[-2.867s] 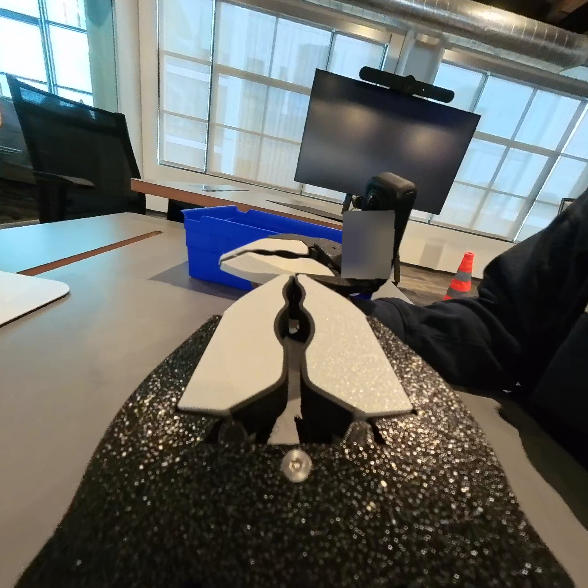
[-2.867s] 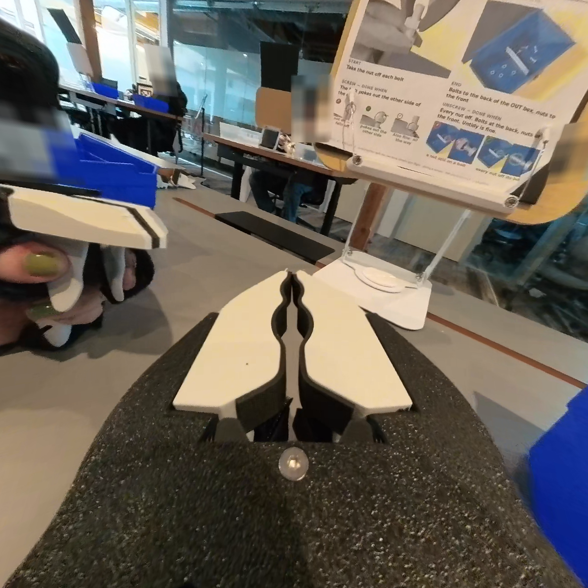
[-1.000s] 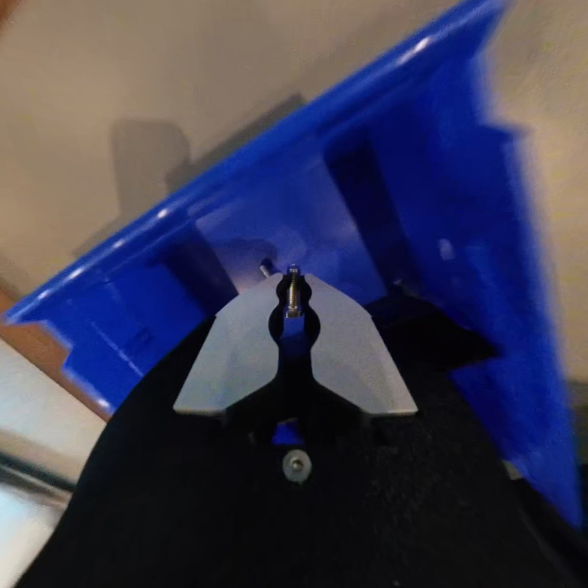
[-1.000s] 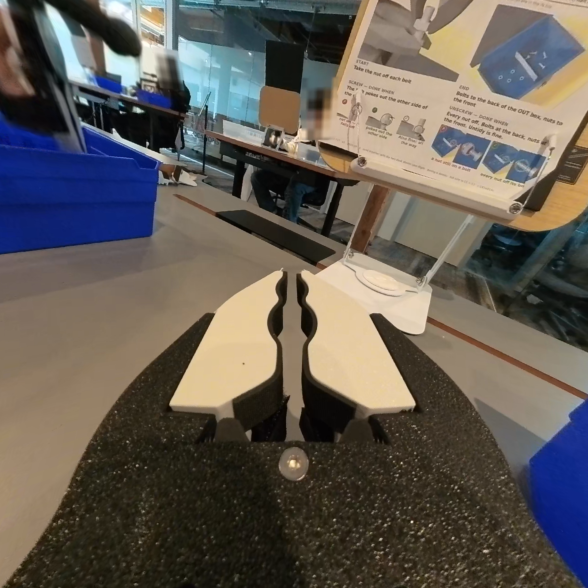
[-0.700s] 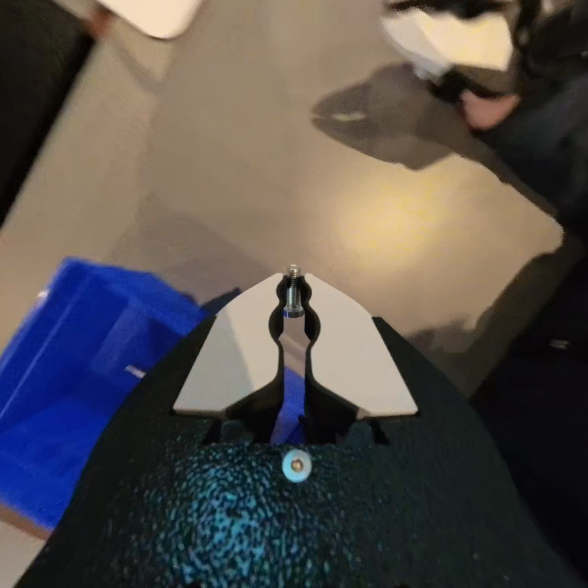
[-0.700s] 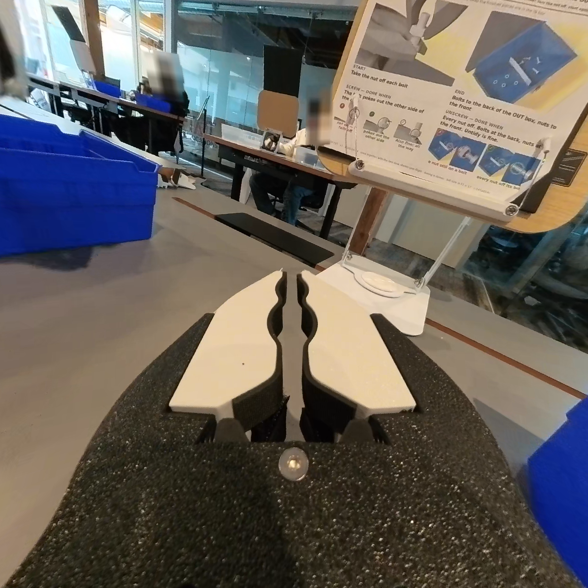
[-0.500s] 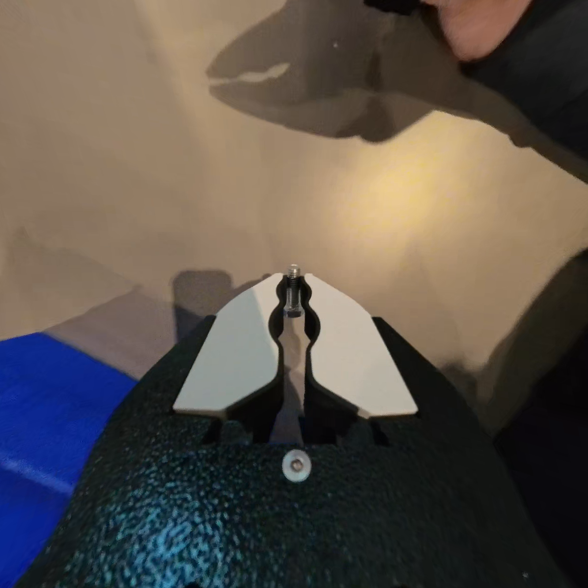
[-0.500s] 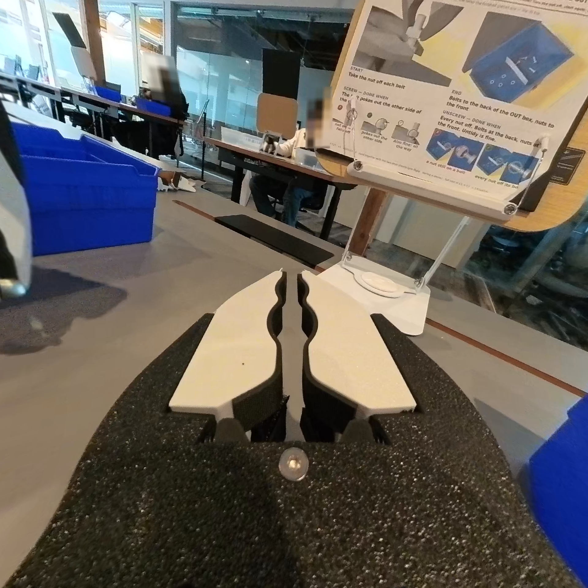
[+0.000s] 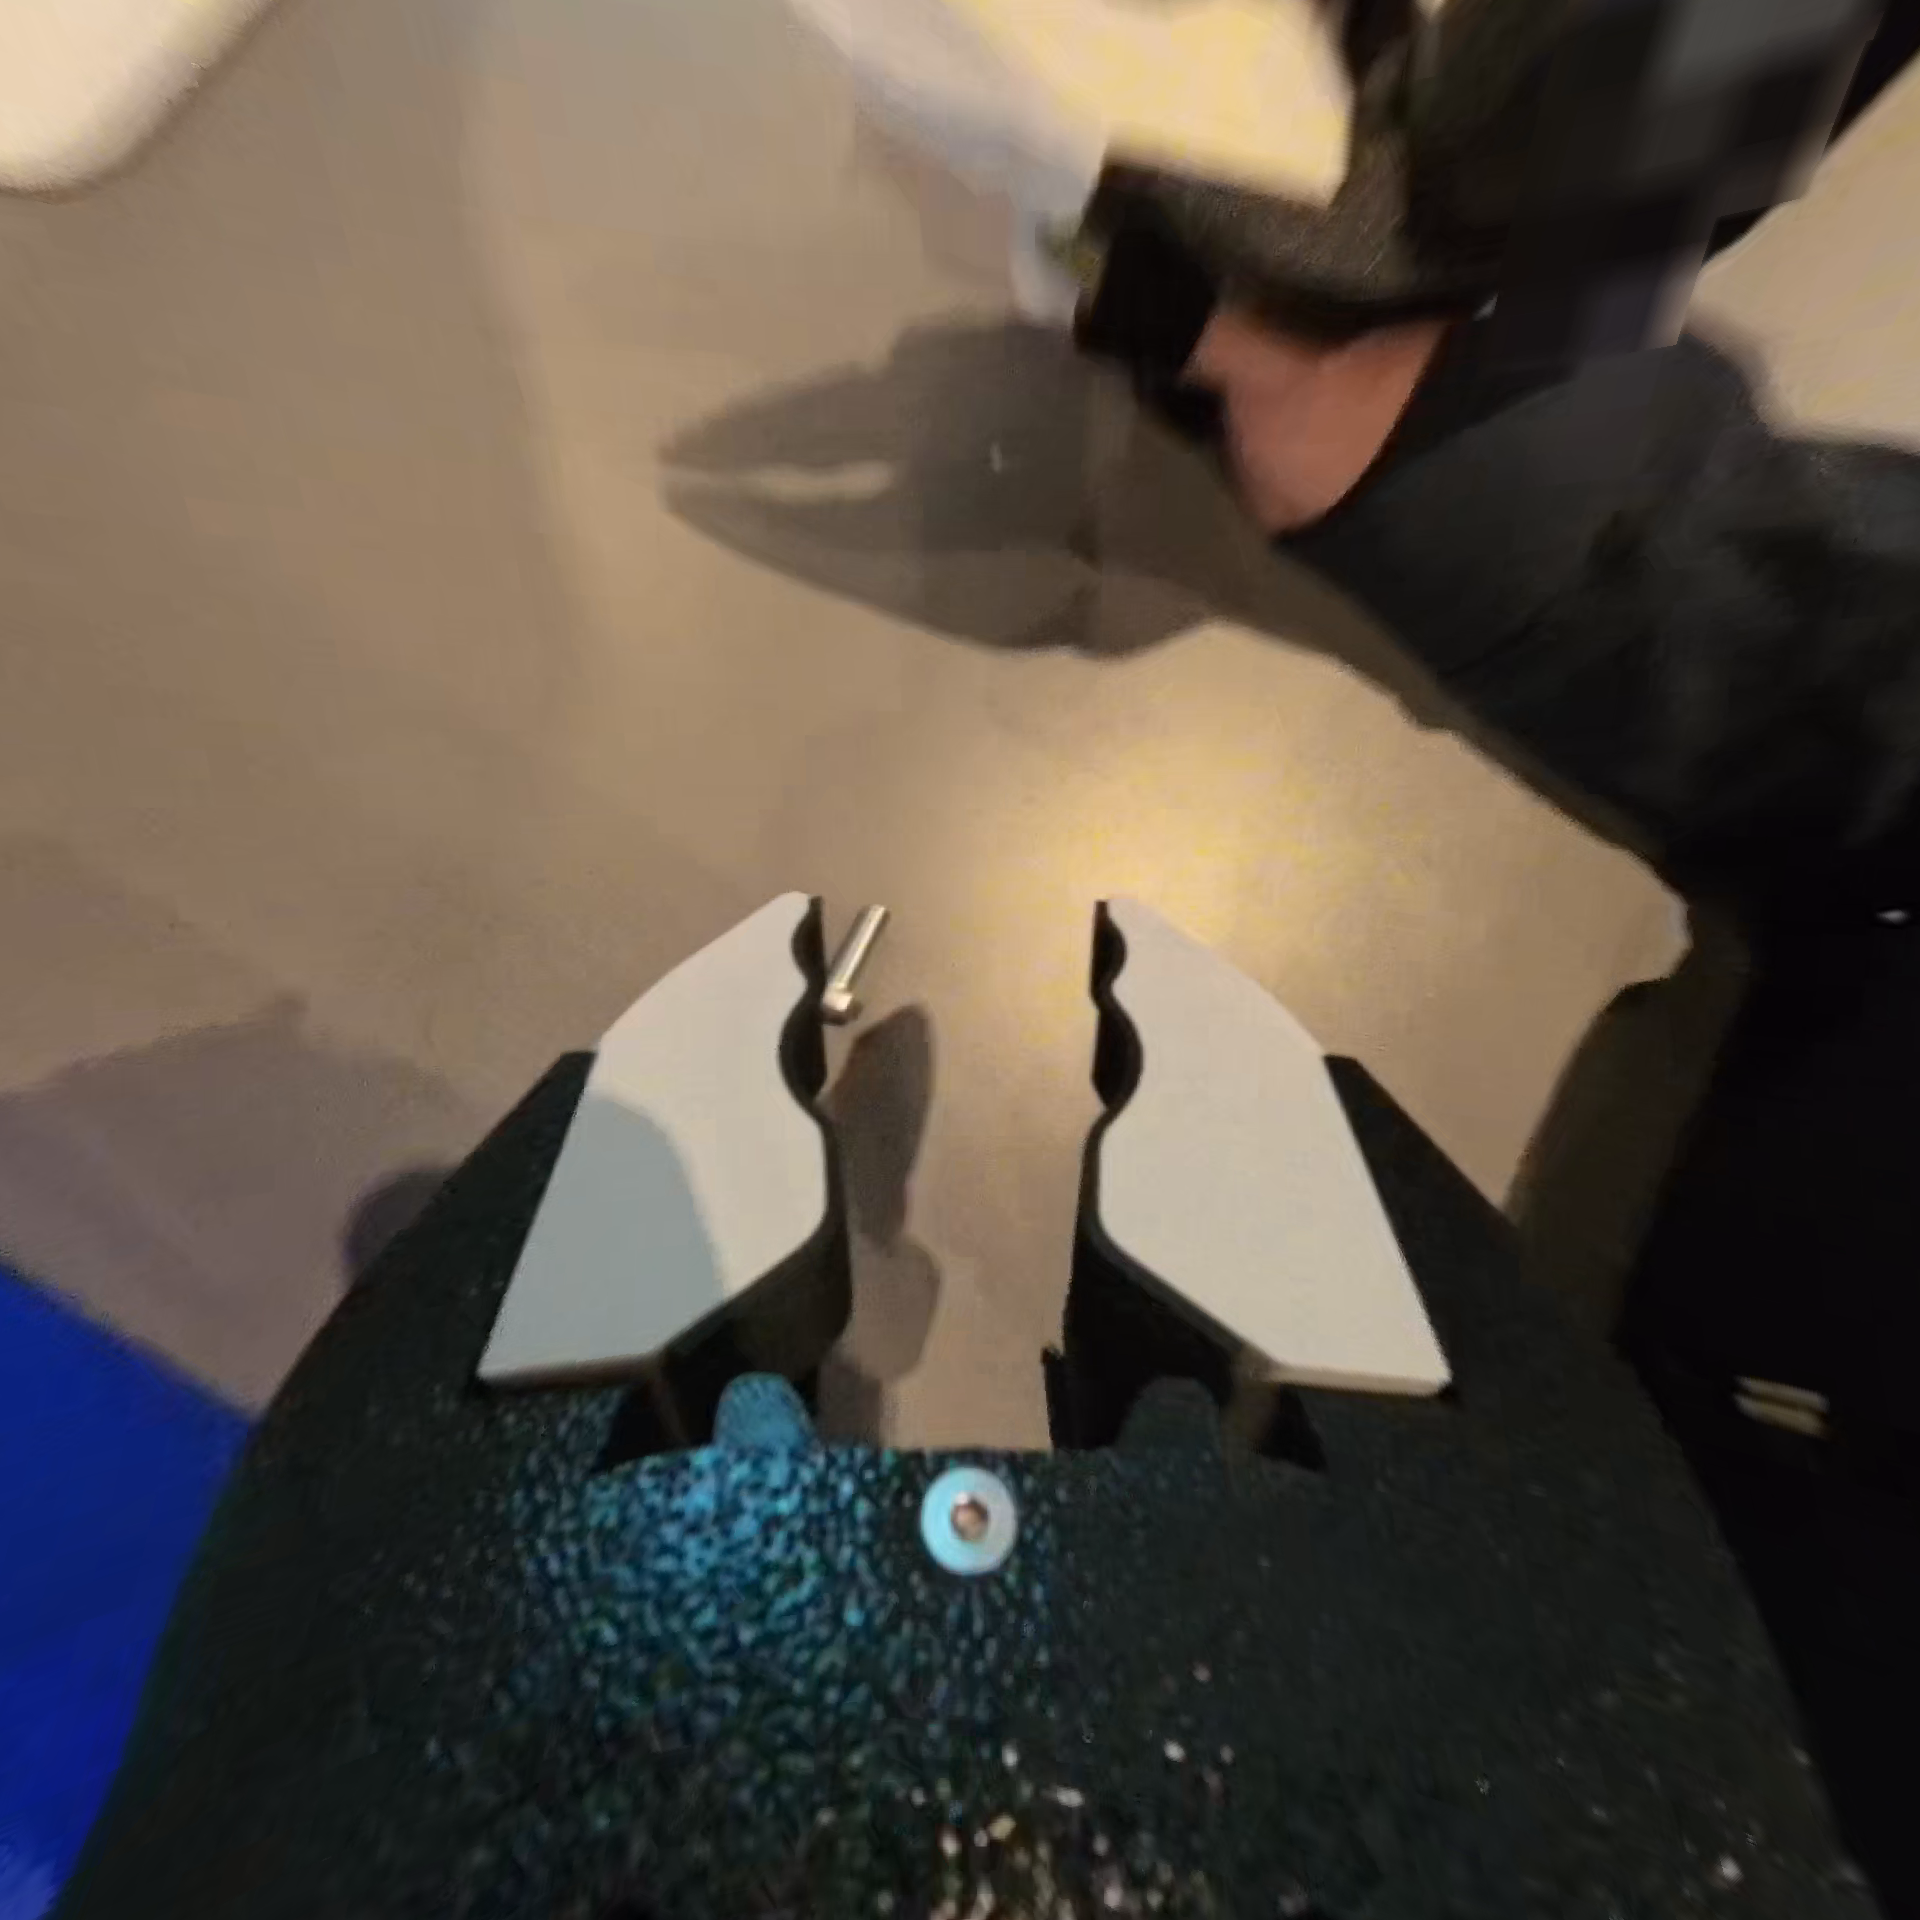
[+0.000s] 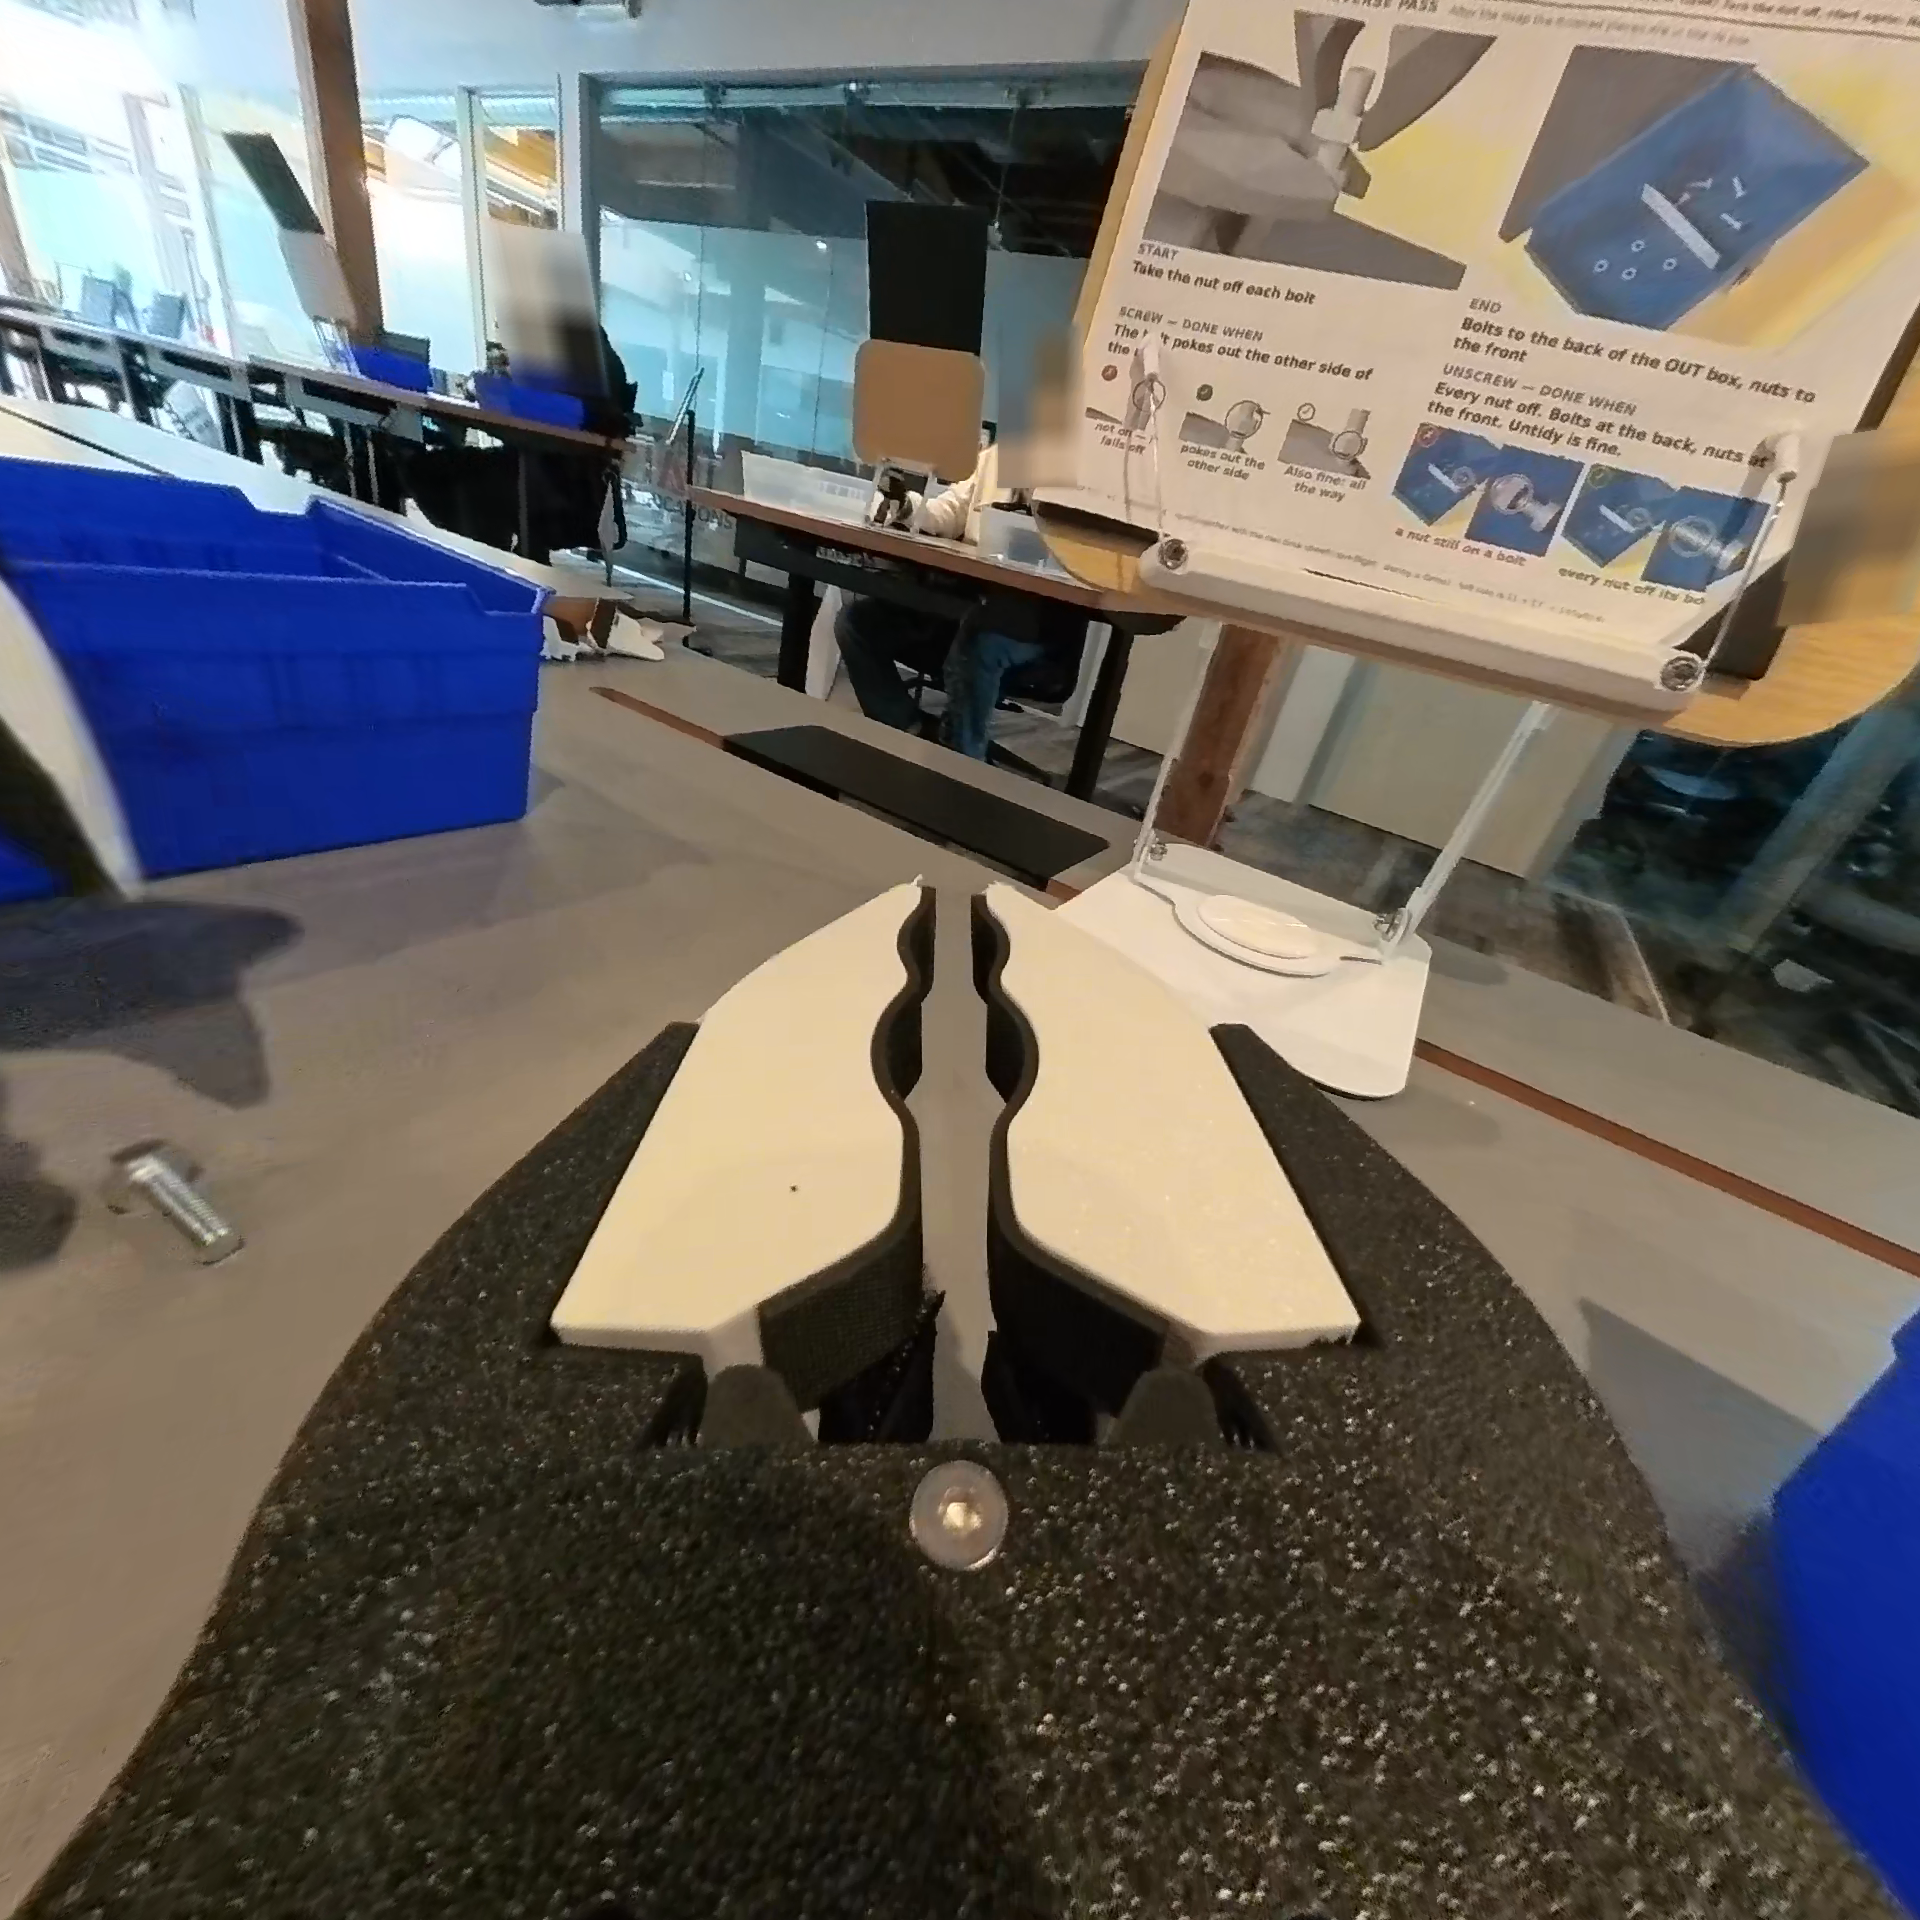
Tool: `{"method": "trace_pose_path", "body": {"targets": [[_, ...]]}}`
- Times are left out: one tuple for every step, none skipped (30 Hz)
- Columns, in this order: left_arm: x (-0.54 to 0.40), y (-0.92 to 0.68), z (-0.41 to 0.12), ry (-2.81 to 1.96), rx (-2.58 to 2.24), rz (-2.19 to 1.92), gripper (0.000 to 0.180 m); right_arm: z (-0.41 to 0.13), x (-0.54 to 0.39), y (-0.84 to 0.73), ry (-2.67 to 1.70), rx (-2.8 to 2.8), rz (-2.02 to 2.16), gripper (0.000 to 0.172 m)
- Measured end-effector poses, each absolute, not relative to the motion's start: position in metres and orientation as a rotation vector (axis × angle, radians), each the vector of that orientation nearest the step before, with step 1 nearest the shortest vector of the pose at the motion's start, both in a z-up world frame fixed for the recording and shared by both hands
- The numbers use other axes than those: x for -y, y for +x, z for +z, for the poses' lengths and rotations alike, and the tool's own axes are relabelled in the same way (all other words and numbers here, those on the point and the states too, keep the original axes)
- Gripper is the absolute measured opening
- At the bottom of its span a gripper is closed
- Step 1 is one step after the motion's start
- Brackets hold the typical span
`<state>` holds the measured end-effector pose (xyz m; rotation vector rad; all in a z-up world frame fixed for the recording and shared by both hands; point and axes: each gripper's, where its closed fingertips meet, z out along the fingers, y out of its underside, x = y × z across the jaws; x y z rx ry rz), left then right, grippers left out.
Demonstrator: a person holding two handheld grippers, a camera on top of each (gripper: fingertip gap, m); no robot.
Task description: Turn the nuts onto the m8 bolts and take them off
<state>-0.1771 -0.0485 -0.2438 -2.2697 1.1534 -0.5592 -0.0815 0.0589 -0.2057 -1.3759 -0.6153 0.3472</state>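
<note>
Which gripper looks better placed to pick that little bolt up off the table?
Probably the left gripper: it hangs open right over the bolt. The right gripper is nearly closed, and the bolt lies off to its left.

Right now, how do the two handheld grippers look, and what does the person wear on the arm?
Each gripper, left and right, has two flat pale fingers with wavy black-padded inner edges, set in a black speckled body with one silver screw. The person's sleeve is dark.
</note>
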Motion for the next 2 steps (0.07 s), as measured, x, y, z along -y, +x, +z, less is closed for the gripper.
{"method": "trace_pose_path", "body": {"targets": [[0.05, -0.189, -0.223, -2.208, -1.108, -0.553, 0.041, -0.205, -0.059, -0.081, -1.377, 0.611, 0.35, 0.006], [0.051, -0.206, -0.204, -2.163, -1.06, -0.518, 0.036, -0.206, -0.06, -0.081, -1.38, 0.607, 0.352, 0.006]]}}
